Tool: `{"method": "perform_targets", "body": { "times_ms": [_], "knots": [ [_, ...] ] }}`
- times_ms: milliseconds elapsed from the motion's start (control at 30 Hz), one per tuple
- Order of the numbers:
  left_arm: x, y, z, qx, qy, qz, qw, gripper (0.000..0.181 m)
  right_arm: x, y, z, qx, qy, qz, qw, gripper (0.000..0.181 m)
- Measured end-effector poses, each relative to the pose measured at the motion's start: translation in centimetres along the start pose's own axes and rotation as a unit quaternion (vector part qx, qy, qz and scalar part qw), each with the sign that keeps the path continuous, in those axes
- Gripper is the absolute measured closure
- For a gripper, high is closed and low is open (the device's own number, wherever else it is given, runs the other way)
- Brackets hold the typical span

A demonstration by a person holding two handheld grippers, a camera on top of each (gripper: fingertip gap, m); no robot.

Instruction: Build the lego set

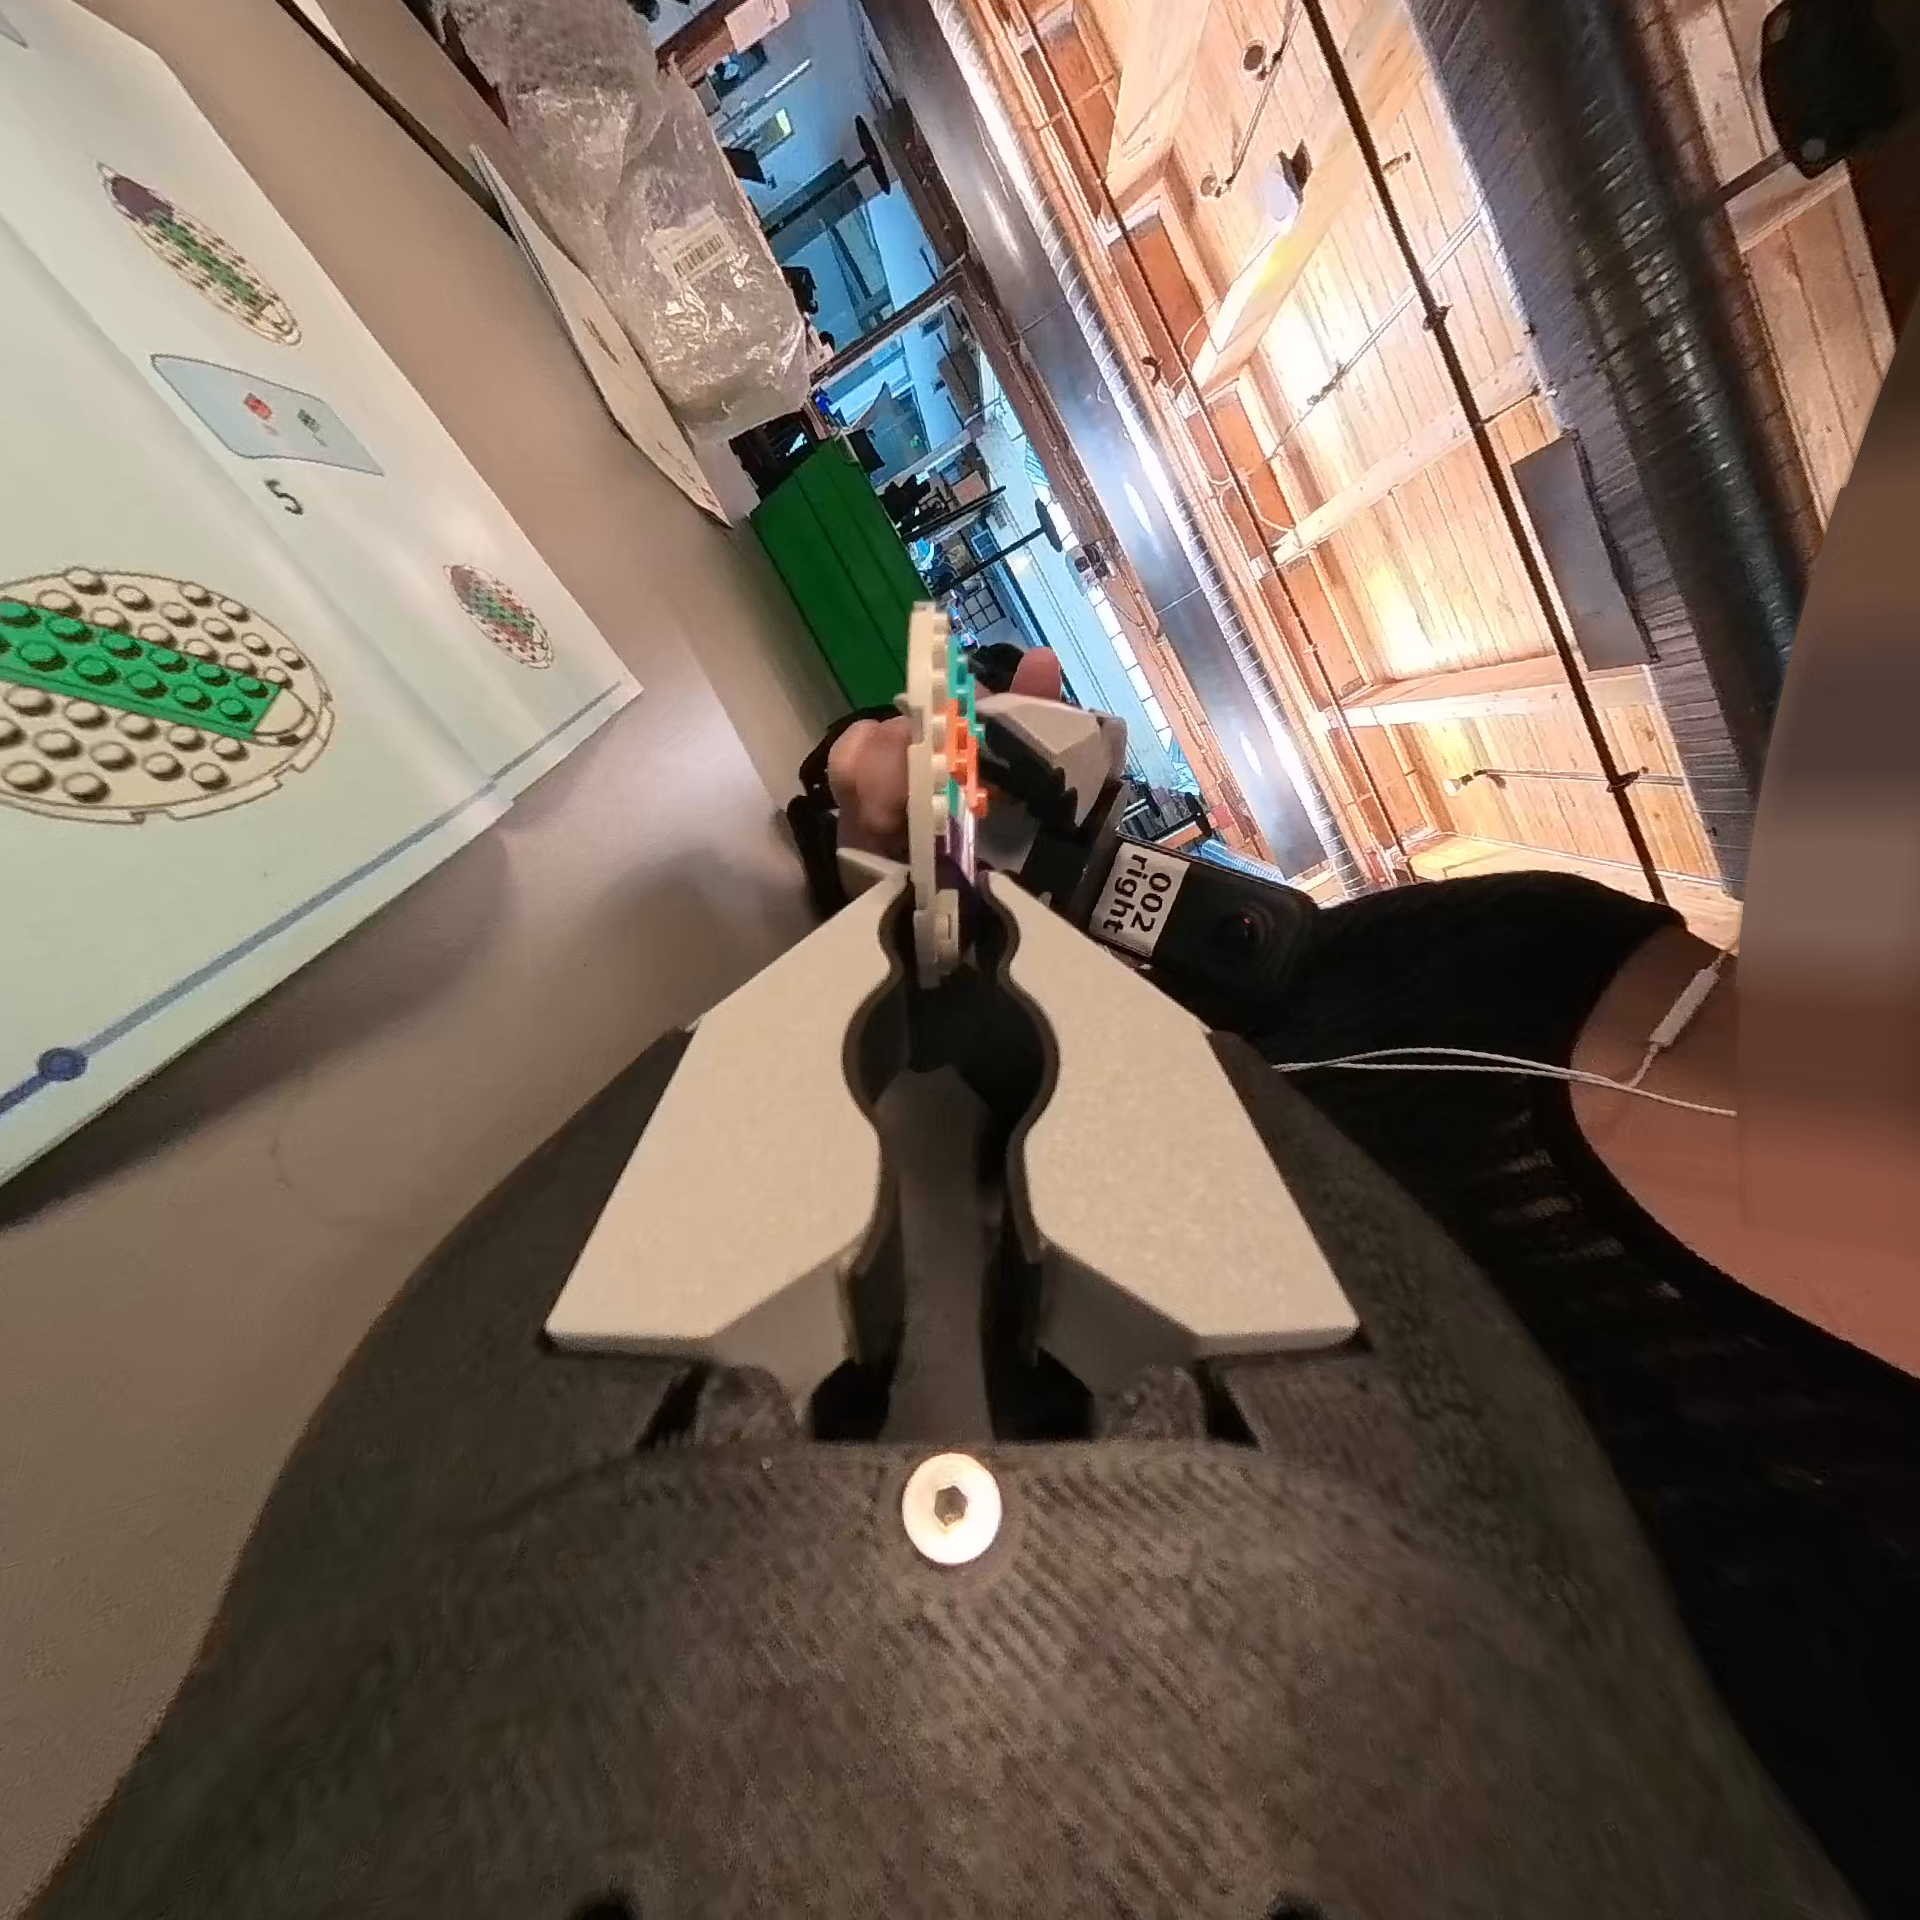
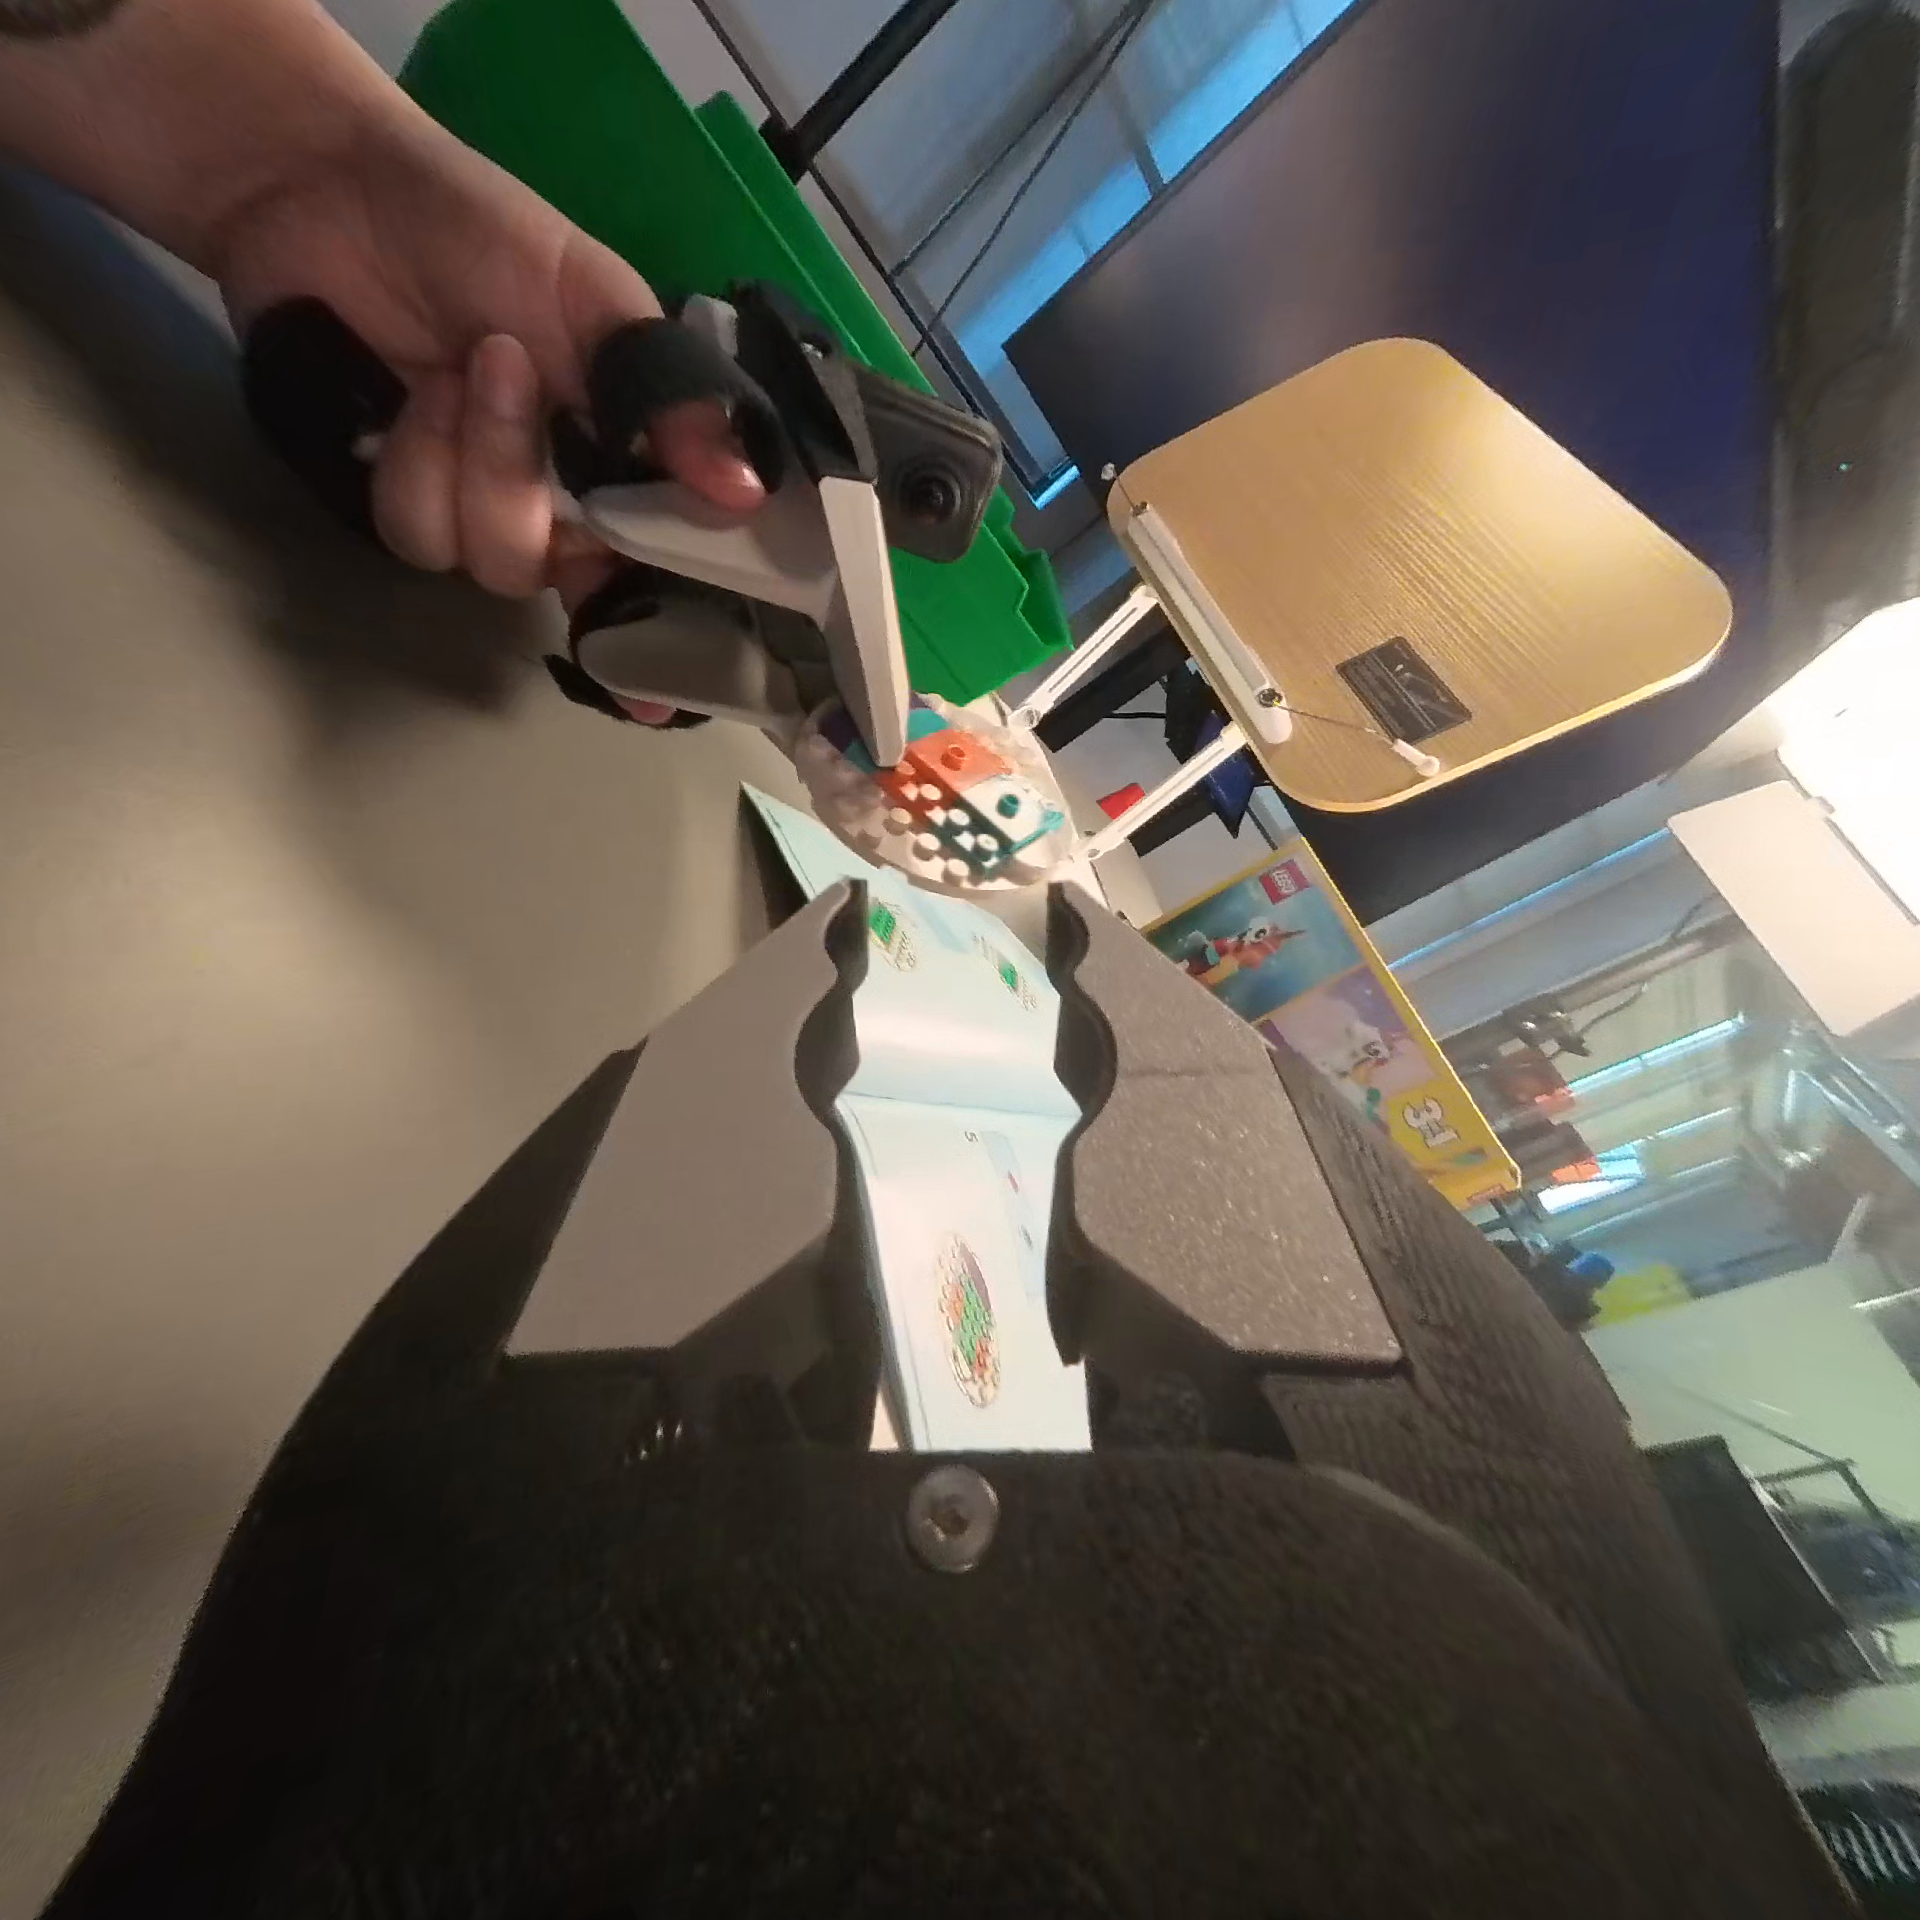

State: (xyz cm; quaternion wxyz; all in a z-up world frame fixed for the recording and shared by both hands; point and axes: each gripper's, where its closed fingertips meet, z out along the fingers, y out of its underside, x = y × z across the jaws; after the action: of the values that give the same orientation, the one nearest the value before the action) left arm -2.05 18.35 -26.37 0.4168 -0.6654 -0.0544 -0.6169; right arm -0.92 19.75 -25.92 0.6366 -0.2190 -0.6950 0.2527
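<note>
Left hand-held gripper (image 1: 940, 914) closed edge-on upon the round white studded plate (image 1: 928, 748), gripping it at the rim; plate held up off the bench (image 1: 582, 987), turned on edge toward the left wrist camera. Orange, teal and purple bricks (image 1: 961, 743) were stacked on the plate's studded face, which pointed to the right in that view.

From the right wrist view the same plate (image 2: 914, 831) showed its face: orange bricks (image 2: 940, 769) near the centre, teal and white ones beside them toward the lower right. One grey finger (image 2: 868, 623) of the left hand-held gripper (image 2: 873, 743) lay across the near part of the plate, a bare hand (image 2: 416, 343) behind it on the handle.

Right hand-held gripper (image 2: 951, 904) stood open, jaws well apart, nothing between them; tips just short of the plate, not touching it. In the left wrist view it appeared beyond the plate (image 1: 997, 758), on the brick side.

Instruction booklet (image 1: 260, 582) lay open on the bench, pages showing round plate diagrams; also seen between the right jaws (image 2: 966, 1143). Yellow-edged set box (image 2: 1340, 1029) stood near the booklet. Green bin (image 1: 831, 561) at the bench's far end. Crumpled clear plastic bag (image 1: 675, 229) beyond the booklet.
</note>
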Motion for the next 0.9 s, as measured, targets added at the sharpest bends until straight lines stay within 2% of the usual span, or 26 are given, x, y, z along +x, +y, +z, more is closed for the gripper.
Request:
{"method": "perform_targets", "body": {
  "times_ms": [167,300,467,533,633,700,767,900],
  "knots": [
    [-1.8,0.0,0.1,-0.003,-0.051,-0.028,0.998,0.174,-1.0,0.6,-0.1,-0.016,-0.017,-0.062,0.998,0.148],
    [-2.5,0.0,-0.1,-0.004,-0.065,-0.053,0.996,0.174,0.0,2.0,-0.4,-0.033,-0.016,-0.007,0.999,0.153],
    [-2.9,0.7,0.2,-0.024,-0.084,-0.047,0.995,0.174,3.5,7.9,-0.7,-0.17,0.069,0.049,0.982,0.169],
    [-3.1,1.0,0.4,-0.033,-0.093,-0.042,0.994,0.174,3.3,9.3,-0.7,-0.201,0.063,0.07,0.975,0.174],
    [-3.3,1.1,0.5,-0.038,-0.1,-0.038,0.994,0.174,1.8,7.8,-0.2,-0.15,0.011,0.1,0.984,0.172],
    [-3.3,1.1,0.5,-0.037,-0.098,-0.042,0.994,0.174,0.2,4.9,-0.2,-0.073,-0.042,0.097,0.992,0.162],
    [-3.3,0.9,0.4,-0.034,-0.095,-0.046,0.994,0.174,-0.8,2.9,-0.4,-0.028,-0.063,0.059,0.996,0.152],
    [-3.1,1.1,0.5,-0.041,-0.089,-0.046,0.994,0.174,-2.5,2.6,0.1,-0.038,-0.082,0.002,0.996,0.142]
  ]
}}
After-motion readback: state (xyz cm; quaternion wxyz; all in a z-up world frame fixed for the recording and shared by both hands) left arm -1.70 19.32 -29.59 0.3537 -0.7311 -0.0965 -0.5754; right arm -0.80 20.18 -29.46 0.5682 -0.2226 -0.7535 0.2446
